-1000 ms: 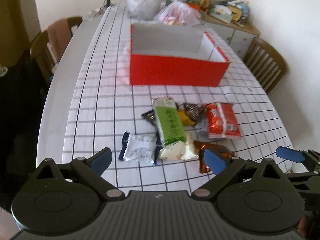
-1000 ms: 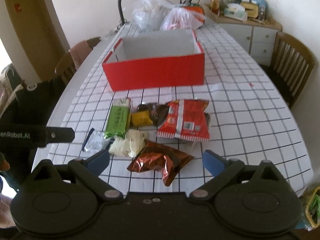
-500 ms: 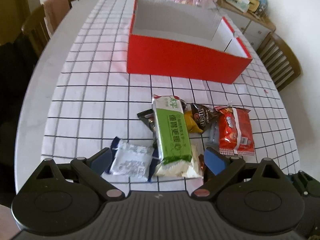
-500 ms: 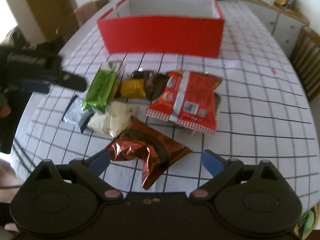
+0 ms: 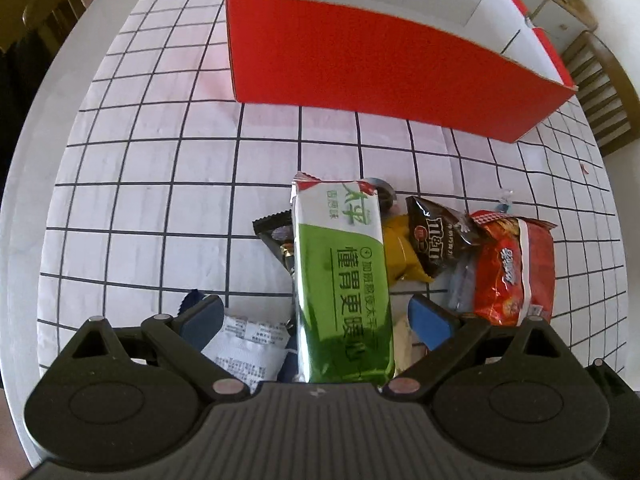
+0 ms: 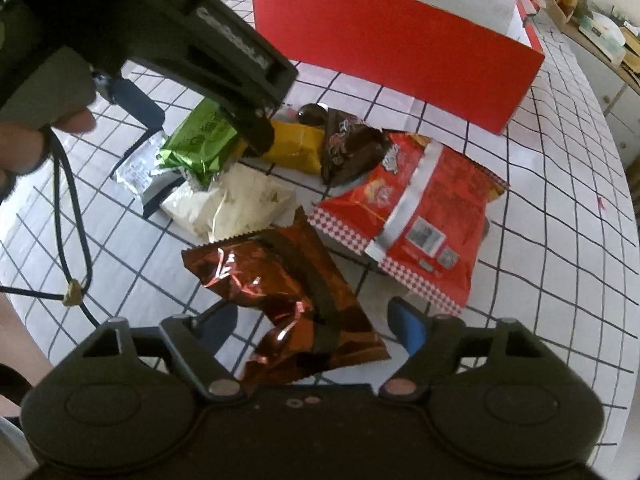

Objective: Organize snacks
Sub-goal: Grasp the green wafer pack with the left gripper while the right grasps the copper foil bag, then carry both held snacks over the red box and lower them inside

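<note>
between spread left gripper [image 5: 316, 320] jaws, green packet [image 5: 344, 280], right gripper [image 6: 310, 324] closing around copper bag [image 6: 288, 296], untouched

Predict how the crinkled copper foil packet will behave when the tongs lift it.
The copper foil packet looks creased and puffy, so probably light and floppy, sagging beyond the pinch. Its glossy film may slip. The right tongs, closing, straddle it.
</note>
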### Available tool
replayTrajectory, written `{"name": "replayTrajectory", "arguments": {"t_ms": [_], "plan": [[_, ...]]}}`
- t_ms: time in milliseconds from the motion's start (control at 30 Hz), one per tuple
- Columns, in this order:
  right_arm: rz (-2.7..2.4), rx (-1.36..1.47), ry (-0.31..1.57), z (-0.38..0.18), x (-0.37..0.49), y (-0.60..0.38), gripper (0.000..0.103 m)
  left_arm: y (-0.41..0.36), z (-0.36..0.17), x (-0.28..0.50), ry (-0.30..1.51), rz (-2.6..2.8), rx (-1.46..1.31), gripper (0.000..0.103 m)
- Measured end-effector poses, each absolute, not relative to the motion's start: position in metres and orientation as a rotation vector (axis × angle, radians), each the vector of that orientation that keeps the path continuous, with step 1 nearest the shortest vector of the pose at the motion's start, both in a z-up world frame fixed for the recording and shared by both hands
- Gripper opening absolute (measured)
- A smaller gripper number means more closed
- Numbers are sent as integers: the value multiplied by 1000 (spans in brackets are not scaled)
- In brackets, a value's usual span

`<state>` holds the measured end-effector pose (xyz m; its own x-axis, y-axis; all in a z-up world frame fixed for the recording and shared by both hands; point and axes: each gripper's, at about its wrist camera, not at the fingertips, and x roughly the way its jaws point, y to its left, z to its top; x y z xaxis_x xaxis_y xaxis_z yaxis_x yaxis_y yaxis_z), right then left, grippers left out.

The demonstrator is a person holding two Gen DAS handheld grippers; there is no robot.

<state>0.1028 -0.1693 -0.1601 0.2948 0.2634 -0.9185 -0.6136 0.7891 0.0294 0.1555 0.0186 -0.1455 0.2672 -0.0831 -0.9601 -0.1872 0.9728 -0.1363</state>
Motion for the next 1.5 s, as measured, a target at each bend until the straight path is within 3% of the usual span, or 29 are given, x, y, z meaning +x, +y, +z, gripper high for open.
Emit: {"name": "replayTrajectory", "arguments": {"t_ms": [100,167,300,467,1167,1500], "plan": [[590,-359,1131,-159,104,-170,63,18,-148,159,1305,72,-237,95],[575,-367,1126,-159,104,-170,55,18,-150,160,1316,72,-241,86],[555,-346,1124,-158,101,-173,50,21,-153,160,1330,81,-254,72],[537,-303,1121,-154,93,-178,44,25,-153,158,1329,66,-292,45],[430,-84,1056,-112,63,-201,42,50,-112,104,1223,30,-353,41],[440,10,961,-54,72,-202,42,54,-50,83,1105,-22,-347,41]]}}
